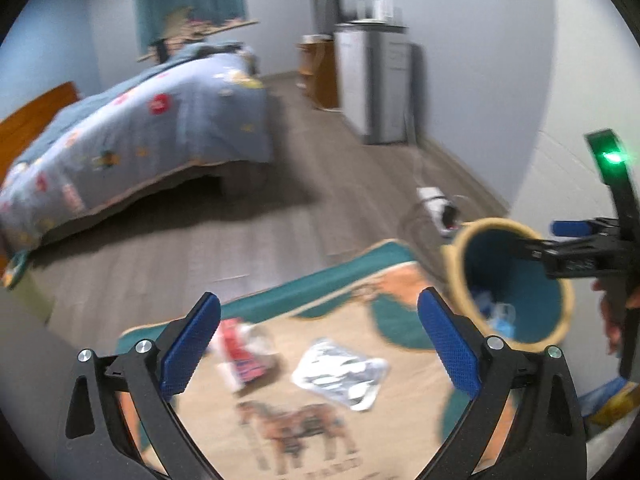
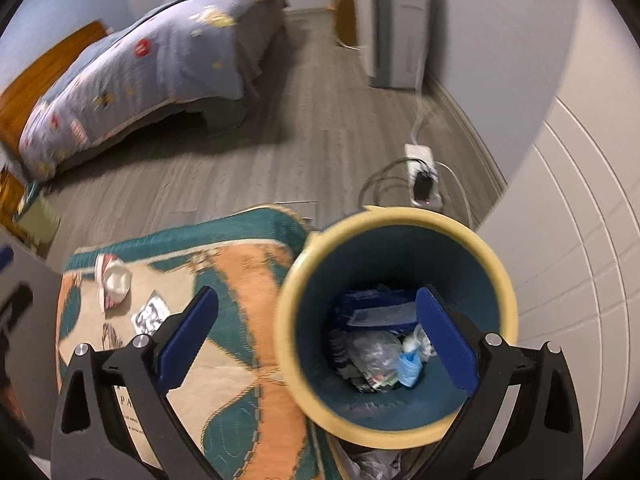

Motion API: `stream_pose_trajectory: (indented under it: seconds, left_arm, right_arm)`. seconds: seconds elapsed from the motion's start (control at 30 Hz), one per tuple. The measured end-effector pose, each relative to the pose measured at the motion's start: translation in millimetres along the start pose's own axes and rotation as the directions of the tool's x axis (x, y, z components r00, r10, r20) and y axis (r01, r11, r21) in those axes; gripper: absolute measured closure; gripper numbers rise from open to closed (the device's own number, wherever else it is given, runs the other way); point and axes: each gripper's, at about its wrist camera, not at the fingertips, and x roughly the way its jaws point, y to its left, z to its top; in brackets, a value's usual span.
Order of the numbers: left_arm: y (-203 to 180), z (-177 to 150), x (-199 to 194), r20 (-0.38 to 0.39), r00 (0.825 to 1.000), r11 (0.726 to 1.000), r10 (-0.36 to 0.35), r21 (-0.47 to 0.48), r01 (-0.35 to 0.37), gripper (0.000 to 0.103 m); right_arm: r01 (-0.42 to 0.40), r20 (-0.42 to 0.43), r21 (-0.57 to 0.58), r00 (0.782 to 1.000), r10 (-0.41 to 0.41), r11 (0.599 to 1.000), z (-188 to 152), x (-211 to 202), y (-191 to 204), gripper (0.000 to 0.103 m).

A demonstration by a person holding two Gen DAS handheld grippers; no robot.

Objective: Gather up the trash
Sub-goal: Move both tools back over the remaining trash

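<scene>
Two grippers stand with jaws spread wide and nothing between the pads. The left gripper (image 1: 320, 344) hangs over a patterned rug (image 1: 400, 432), above a silver foil wrapper (image 1: 340, 372) and a red-and-white packet (image 1: 240, 356) lying just beside each other. The right gripper (image 2: 318, 346) points down over the rim of a round wastebasket (image 2: 288, 344) with a teal inside, standing at the rug's edge, with crumpled trash (image 2: 380, 356) at its bottom. Beyond are a bed (image 1: 140, 128) and a power strip (image 2: 422, 176) on the wood floor.
</scene>
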Motion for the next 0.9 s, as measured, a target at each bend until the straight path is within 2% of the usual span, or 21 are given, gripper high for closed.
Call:
stream_pose_trajectory:
  seconds: [0.1,0.27,0.4,0.53,0.7,0.9]
  left_arm:
    - [31.9,-11.2,11.7,-0.067,0.998,0.997,0.021,-0.067,-0.026,0.005]
    - [62.2,-27.3,23.5,-0.113,0.992,0.995,0.060,-0.067,-0.068,0.005]
    - [82.5,-37.6,31.5,-0.137,0.989,0.994,0.059,-0.080,-0.071,0.005]
    - [103.8,-45.5,44.9,-0.169,0.983,0.988,0.074,-0.122,-0.096,0.005]
    - [129.8,-54.0,67.9,-0.220,0.972,0.976,0.080,-0.181,-0.122,0.005]
    - [134.5,-61.4,94.6,-0.279,0.960,0.976,0.042,-0.193,-0.098,0.005]
  right_arm:
    - [-0.035,-0.015,-0.072,0.999,0.034,0.997,-4.1,9.7,30.7,0.006]
    - [-0.072,-0.031,-0.180,0.997,0.067,0.981,-10.2,29.6,83.1,0.006]
    - [-0.116,-0.094,-0.260,0.991,0.095,0.959,-22.2,56.3,127.7,0.006]
    - [-0.138,-0.153,-0.354,0.984,0.088,0.925,-39.7,78.7,159.0,0.006]
    - [-0.160,-0.223,-0.416,0.972,0.070,0.895,-54.1,107.0,181.8,0.006]
    - [-0.182,-0.267,-0.440,0.961,0.065,0.879,-59.7,127.5,194.6,0.006]
